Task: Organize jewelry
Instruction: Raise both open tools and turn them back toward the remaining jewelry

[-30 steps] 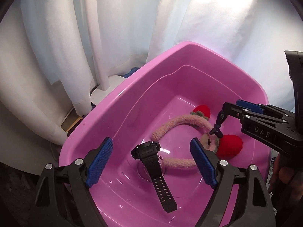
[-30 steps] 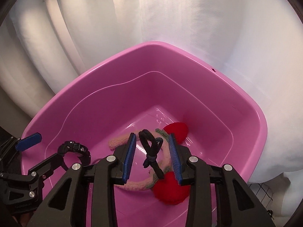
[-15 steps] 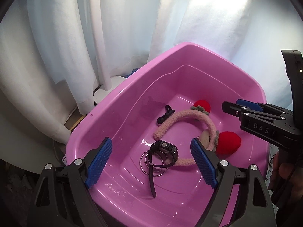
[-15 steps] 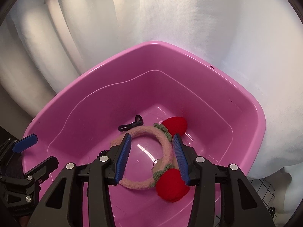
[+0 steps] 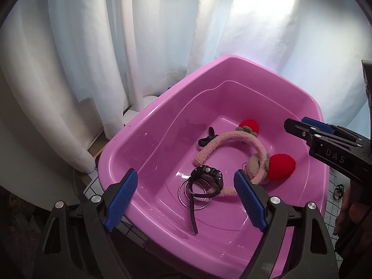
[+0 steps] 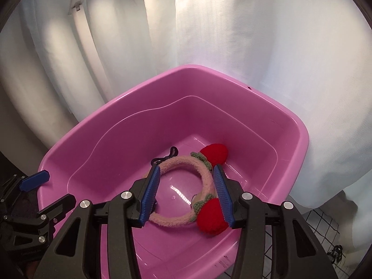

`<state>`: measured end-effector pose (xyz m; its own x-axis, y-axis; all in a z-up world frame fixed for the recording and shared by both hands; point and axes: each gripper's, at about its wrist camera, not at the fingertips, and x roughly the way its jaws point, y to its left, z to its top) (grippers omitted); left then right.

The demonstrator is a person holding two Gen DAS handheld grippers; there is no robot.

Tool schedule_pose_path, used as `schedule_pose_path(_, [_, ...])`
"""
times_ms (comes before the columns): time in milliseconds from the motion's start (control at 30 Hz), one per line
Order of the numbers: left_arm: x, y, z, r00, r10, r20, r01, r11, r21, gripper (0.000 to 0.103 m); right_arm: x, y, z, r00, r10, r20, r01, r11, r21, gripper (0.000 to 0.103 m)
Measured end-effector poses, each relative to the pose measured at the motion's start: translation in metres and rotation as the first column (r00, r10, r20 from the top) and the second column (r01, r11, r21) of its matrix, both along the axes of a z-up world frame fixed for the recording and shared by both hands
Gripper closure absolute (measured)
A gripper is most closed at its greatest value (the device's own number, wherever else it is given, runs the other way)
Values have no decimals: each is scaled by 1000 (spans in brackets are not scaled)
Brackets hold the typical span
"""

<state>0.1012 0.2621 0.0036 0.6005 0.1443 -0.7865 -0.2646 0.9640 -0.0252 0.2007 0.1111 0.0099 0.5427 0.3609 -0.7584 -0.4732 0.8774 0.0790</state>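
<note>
A pink tub (image 5: pixel 139 144) holds a fluffy pink headband (image 5: pixel 232 139) with two red pompoms. A black hair tie (image 5: pixel 207 138) lies beside the headband's far end. A black watch (image 5: pixel 207 176) rests on metal rings (image 5: pixel 186 193) on the tub floor. My left gripper (image 5: pixel 186 200) hovers open above the tub's near rim, with nothing in it. My right gripper (image 6: pixel 186 195) hangs over the headband (image 6: pixel 207 176); its jaws are opening and nothing is between the pads. The hair tie (image 6: pixel 171 152) shows beyond it. The right gripper (image 5: pixel 302 127) also enters the left wrist view from the right.
White curtains hang close behind and around the tub (image 6: pixel 290 125). The tub stands on a white surface with a black grid (image 6: pixel 320 223), where a small dark item (image 6: pixel 334 252) lies at the right. A person's hand (image 5: pixel 351 214) holds the right gripper. The left gripper (image 6: pixel 46 190) shows at the left edge.
The black hair tie has left the right gripper's jaws and now lies on the tub floor. The watch has settled onto the rings. Both grippers have drawn back from the tub.
</note>
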Motion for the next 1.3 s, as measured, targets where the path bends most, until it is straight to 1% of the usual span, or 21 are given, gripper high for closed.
schedule_pose_path(133, [-14, -5, 8, 999, -5, 53, 4, 1000, 30, 20, -23, -11, 13, 997, -34, 74, 31, 998, 51, 51])
schedule_pose_path(233, [-24, -13, 15, 995, -30, 91, 26, 999, 42, 19, -40, -22, 17, 994, -58, 91, 48, 994, 100, 50])
schedule_pose_path(333, [-35, -24, 23, 991, -39, 129, 32, 998, 56, 18, -61, -41, 26, 991, -72, 115, 58, 991, 124, 50])
schedule_pose_path(500, [-52, -52, 32, 985, -61, 161, 56, 998, 34, 17, -95, -94, 32, 982, -124, 139, 101, 981, 164, 50])
schedule_pose_path(667, [-72, -98, 38, 976, -100, 192, 97, 995, 27, 16, -145, -165, 30, 968, -197, 157, 176, 974, 140, 49])
schedule_pose_path(833, [-95, -153, 31, 975, -137, 177, 140, 990, -5, 15, -196, -249, 11, 949, -294, 113, 280, 952, 122, 48])
schedule_pose_path(967, [-117, -199, 16, 975, -160, 156, 163, 987, -5, 15, -231, -314, -11, 929, -363, 71, 356, 930, 93, 48])
schedule_pose_path(1033, [-127, -217, 8, 976, -166, 142, 170, 985, -12, 15, -246, -341, -21, 923, -382, 51, 377, 923, 80, 48])
schedule_pose_path(1133, [-141, -241, -7, 978, -170, 117, 172, 985, -5, 14, -265, -374, -37, 918, -395, 24, 393, 917, 65, 48])
schedule_pose_path(1300, [-151, -271, -28, 985, -159, 69, 160, 987, -2, 14, -275, -406, -52, 919, -394, -7, 393, 917, 60, 48])
